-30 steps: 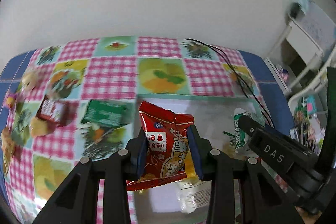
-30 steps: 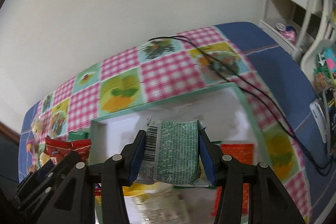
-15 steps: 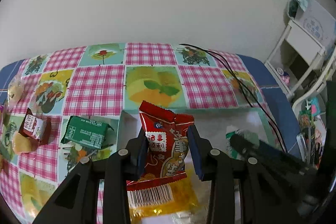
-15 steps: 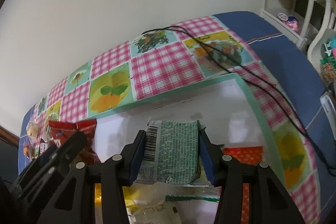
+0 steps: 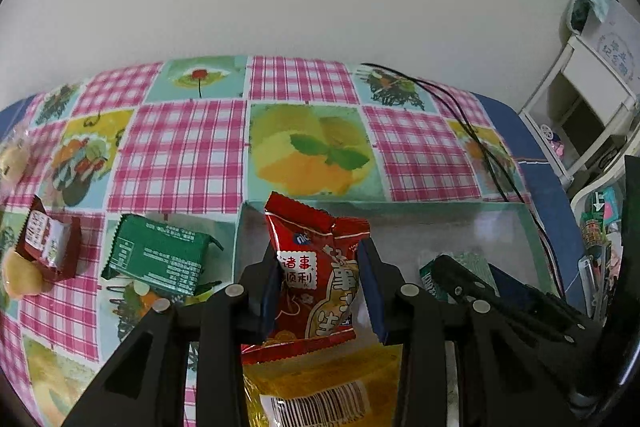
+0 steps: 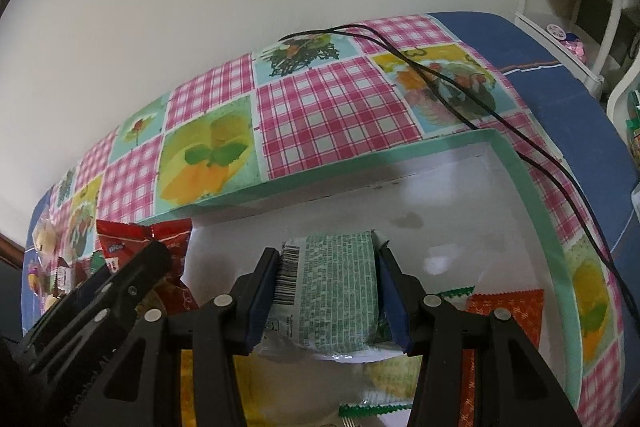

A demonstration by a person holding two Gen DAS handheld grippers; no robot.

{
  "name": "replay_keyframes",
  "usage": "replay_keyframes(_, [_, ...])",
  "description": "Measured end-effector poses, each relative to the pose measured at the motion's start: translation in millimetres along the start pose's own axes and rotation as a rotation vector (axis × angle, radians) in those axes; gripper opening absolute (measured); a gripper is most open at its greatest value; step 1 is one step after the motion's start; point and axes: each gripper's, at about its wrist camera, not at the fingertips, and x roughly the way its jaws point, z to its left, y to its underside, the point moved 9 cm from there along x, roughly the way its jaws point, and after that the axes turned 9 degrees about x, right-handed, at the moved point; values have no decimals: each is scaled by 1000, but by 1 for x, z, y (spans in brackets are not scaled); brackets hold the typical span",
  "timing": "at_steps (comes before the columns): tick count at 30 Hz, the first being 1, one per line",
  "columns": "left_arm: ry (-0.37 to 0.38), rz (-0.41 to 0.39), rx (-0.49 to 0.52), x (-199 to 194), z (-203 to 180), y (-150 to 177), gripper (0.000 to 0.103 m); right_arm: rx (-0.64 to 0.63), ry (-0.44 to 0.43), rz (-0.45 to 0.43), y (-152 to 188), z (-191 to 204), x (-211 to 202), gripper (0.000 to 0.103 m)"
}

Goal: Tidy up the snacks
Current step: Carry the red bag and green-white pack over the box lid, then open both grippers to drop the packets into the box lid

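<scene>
Left wrist view shows my left gripper [image 5: 320, 291] squeezing a red bag [image 5: 316, 275] from both sides. I hold it upright over the near left part of the box [image 5: 400, 207], I think so it can drop in with the other snacks. A yellow bag [image 5: 320, 379] lies right under it, inside the box.

Right wrist view shows my right gripper [image 6: 326, 301] shut tight on a green pack [image 6: 336, 291]. It hangs over the white floor of the box [image 6: 516, 179], beside an orange pack [image 6: 504, 311] that lies there.

Only the left view shows the snacks not put away yet. A dark green pack [image 5: 158, 253] lies just left of the box on the bench [image 5: 180, 155]. A small brown pack [image 5: 48, 243] lies farther left, touching a pale round snack [image 5: 20, 273].

Only the right view shows the box's right wall and how much bare floor is left. A black cable [image 6: 460, 95] runs across the bench past the far corner, so I should keep clear of it.
</scene>
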Motion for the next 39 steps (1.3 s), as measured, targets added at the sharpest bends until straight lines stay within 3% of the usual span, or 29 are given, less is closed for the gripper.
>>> replay_keyframes(9, [55, 5, -24, -15, 0, -4, 43, -26, 5, -31, -10, 7, -16, 54])
replay_keyframes(12, [37, -8, -7, -31, 0, -10, 51, -36, 2, -52, -16, 10, -29, 54])
replay_keyframes(17, [-49, -18, 50, -54, 3, -17, 52, -48, -9, -89, -24, 15, -53, 54])
replay_keyframes(20, [-82, -28, 67, -63, 6, -19, 58, -66, 5, -111, -27, 17, -62, 55])
replay_keyframes(25, [-115, -34, 52, -72, 17, -22, 67, -64, 24, -135, -32, 14, -74, 70])
replay_keyframes(27, [-129, -39, 46, -74, 21, -22, 82, -69, 37, -138, -33, 12, -77, 78])
replay_keyframes(32, [-169, -45, 24, -75, 34, -22, 89, -60, 30, -144, -34, 9, -79, 94])
replay_keyframes(34, [-182, -37, 13, -74, 39, -20, 98, -59, 30, -145, -34, 9, -78, 103])
replay_keyframes(39, [-191, -37, -14, -71, 50, -17, 100, -61, 31, -143, -33, 8, -76, 103])
